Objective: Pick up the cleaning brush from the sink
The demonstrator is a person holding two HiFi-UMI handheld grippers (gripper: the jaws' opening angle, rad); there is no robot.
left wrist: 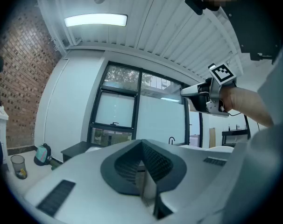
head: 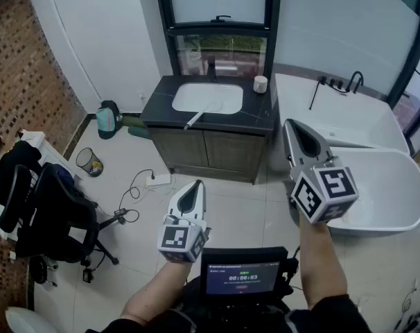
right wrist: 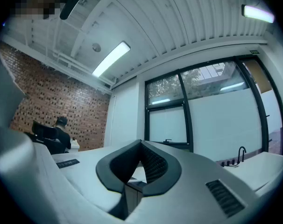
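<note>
Both claws closed, nothing btwn the jaws. L claw (head: 196,184) & R claw (head: 287,125) are held about level over the tiled floor, well apart from the vanity. Cleaning brush (head: 199,115) lies slanted in white sink (head: 179,103), its near end sticking out over the front rim onto dark table (head: 260,114). White cup (head: 260,84) at table's back-right corner.

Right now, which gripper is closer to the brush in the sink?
Probably left. The left gripper hovers straight before the cleaning brush; the right gripper is off sideways by the bathtub. Both are far.
</note>
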